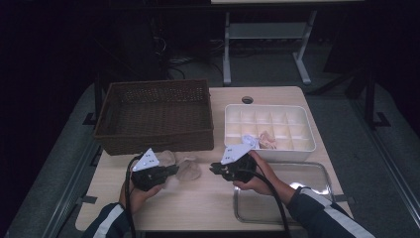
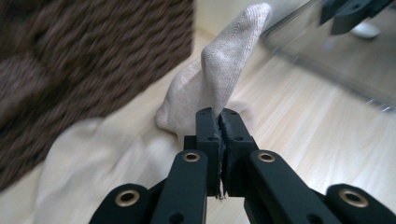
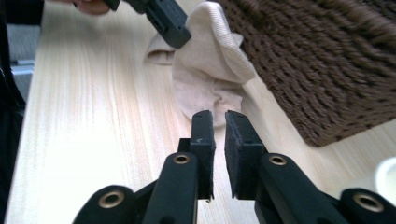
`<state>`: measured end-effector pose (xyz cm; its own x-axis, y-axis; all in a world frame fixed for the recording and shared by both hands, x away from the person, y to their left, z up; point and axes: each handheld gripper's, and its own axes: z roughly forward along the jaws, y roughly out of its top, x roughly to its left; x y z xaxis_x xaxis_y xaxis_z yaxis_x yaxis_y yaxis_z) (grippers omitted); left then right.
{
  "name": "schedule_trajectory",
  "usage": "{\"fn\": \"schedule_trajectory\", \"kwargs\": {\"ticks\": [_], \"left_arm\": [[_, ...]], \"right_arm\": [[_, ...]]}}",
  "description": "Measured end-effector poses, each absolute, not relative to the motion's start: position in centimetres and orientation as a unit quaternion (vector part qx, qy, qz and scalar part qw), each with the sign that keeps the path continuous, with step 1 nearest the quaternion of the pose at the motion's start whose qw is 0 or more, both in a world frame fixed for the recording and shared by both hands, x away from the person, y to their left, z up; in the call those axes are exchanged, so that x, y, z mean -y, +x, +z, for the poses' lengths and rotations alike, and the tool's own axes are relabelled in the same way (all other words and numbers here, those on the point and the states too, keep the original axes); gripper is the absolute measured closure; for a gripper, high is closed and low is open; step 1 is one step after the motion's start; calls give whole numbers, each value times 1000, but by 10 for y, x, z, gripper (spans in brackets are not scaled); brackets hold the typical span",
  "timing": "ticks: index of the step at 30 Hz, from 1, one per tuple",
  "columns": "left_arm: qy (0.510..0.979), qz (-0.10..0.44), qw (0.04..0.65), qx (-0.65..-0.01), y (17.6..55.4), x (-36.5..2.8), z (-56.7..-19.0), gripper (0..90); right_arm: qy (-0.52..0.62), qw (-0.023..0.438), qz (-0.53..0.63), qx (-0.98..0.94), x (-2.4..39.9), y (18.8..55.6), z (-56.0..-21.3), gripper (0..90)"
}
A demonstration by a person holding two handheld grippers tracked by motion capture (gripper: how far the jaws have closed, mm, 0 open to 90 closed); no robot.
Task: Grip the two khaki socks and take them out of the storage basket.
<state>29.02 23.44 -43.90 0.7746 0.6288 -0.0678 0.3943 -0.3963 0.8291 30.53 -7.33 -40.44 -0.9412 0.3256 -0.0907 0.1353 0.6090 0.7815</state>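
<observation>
I hold two grippers. My left gripper (image 2: 219,114) is clenched on a fold of a beige sock (image 2: 219,70), pinching the cloth up off the table. My right gripper (image 3: 218,116) has its jaws almost together with a narrow slit between them and nothing in it; it hovers just short of the sock (image 3: 210,70).

From the high view I count two pale socks lying close together on the wooden table (image 1: 198,208), between my left gripper (image 1: 173,170) and my right gripper (image 1: 214,168), just in front of the one brown wicker basket (image 1: 156,116). One white divided tray (image 1: 270,129) sits far right with a few small bundles of cloth (image 1: 261,140) in its near compartments, and one clear shallow tray (image 1: 282,193) lies near right under my right forearm.

The left gripper view shows the pinched fold standing upright and a second pale sock (image 2: 93,172) blurred at the near left, which the high view leaves dim. The right gripper view shows the basket wall close beside the sock.
</observation>
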Motion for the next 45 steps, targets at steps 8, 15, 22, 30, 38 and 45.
{"fn": "schedule_trajectory", "kwargs": {"ticks": [8,15,22,30,38,45], "left_arm": [[837,114,408,-346,295,-249,-454,856],[858,73,383,-335,298,-237,-467,889],[879,56,379,-285,295,-213,-466,893],[871,99,393,-278,278,-215,-444,350],[879,115,396,-242,279,-180,-439,281],[891,80,371,-251,305,-163,-464,435]], "right_arm": [[98,108,397,-906,60,307,-416,818],[94,97,385,-913,58,309,-421,816],[103,100,382,-913,66,314,-424,821],[117,95,382,-912,71,315,-422,815],[115,100,378,-913,69,317,-424,838],[123,106,379,-911,74,320,-424,825]]}}
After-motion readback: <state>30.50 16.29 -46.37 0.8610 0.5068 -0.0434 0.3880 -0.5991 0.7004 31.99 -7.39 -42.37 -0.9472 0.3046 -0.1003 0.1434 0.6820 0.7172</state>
